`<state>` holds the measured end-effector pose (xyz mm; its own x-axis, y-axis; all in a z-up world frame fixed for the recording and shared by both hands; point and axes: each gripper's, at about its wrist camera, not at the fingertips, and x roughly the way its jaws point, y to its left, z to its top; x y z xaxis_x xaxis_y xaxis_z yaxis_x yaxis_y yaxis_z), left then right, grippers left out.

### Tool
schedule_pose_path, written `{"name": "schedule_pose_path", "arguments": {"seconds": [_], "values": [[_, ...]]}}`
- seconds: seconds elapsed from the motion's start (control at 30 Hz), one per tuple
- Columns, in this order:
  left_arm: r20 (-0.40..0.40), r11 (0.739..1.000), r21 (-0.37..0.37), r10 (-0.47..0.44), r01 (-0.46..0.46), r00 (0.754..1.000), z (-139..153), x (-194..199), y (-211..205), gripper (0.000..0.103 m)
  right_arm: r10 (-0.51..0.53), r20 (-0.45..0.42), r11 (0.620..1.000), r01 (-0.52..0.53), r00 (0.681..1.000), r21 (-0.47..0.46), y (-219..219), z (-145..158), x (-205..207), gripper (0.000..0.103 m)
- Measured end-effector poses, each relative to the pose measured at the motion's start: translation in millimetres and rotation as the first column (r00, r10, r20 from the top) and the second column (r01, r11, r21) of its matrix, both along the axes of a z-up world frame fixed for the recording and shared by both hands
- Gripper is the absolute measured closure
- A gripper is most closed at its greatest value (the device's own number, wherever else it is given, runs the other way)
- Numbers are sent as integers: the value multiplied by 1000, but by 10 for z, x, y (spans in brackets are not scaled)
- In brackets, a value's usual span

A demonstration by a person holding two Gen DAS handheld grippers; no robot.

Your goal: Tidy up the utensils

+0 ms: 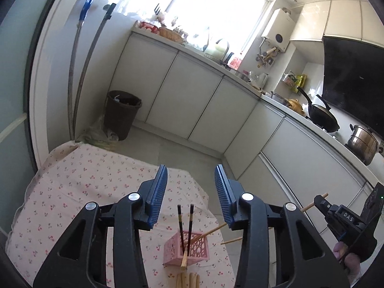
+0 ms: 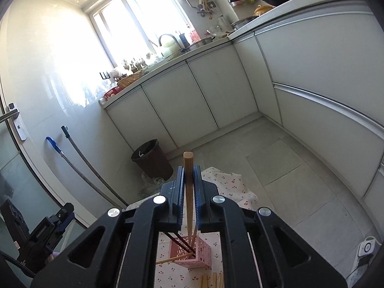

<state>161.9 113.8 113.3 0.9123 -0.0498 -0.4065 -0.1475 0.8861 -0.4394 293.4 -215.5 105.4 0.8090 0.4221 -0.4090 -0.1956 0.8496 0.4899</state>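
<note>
Our right gripper (image 2: 189,175) pinched a wooden chopstick (image 2: 188,168) above the pink holder (image 2: 199,252) — our left gripper (image 1: 190,192) stood open, empty, over the table (image 1: 72,180).

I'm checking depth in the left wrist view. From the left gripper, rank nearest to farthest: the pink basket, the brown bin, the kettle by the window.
1. Pink basket: on the cloth, just below and ahead of the open left gripper.
2. Brown bin: on the floor, far left, past the table.
3. Kettle: on the counter by the window, farthest.

Blown-out window (image 1: 211,7) backlight, dim foreground, fisheye-bent edges, sharp focus
</note>
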Motion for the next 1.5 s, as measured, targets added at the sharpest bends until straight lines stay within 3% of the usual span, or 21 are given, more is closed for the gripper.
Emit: {"name": "schedule_pose_path", "arguments": {"seconds": [0.1,0.2,0.27,0.33,0.4,0.43,0.6,0.73,0.93,1.13,1.23,1.37,1.5], "values": [[-100,999,-3,-51,51,994,-140,-167,51,57,-4,-7,1000,4,1000,3,-50,-32,-19,95],[-244,995,25,-92,101,965,-538,-312,-20,45,-11,-16,1000,11,1000,18,-113,-78,-14,95],[-377,987,50,-121,151,918,-913,-287,-120,38,-10,-29,1000,10,1000,19,-135,-129,-1,95],[-518,979,39,-151,200,842,-1329,-238,-229,38,-6,-47,1000,7,999,27,-152,-188,14,95],[-596,966,1,-206,257,776,-1697,-196,-392,38,-3,-61,999,5,998,35,-181,-243,21,95],[-636,963,16,-198,269,746,-1875,-155,-496,39,-4,-67,999,6,998,39,-197,-263,26,95],[-700,938,71,-196,340,686,-2302,-26,-839,46,-1,-85,997,8,996,75,-301,-311,32,95],[-709,933,58,-213,356,673,-2368,91,-911,46,-1,-90,997,8,996,78,-366,-333,25,95],[-722,916,152,-154,372,674,-2448,294,-1079,52,7,-104,996,3,995,94,-401,-365,53,95],[-729,908,169,-147,384,669,-2492,443,-1213,54,2,-111,993,11,994,115,-467,-380,58,95],[-756,892,225,-93,391,647,-2588,529,-1282,64,-1,-115,993,15,993,120,-484,-394,60,95],[-751,879,246,-94,409,654,-2582,566,-1352,70,2,-121,993,13,993,119,-489,-420,70,95],[-739,866,239,-131,439,661,-2595,597,-1470,92,11,-131,994,4,991,113,-450,-452,69,95]]}}
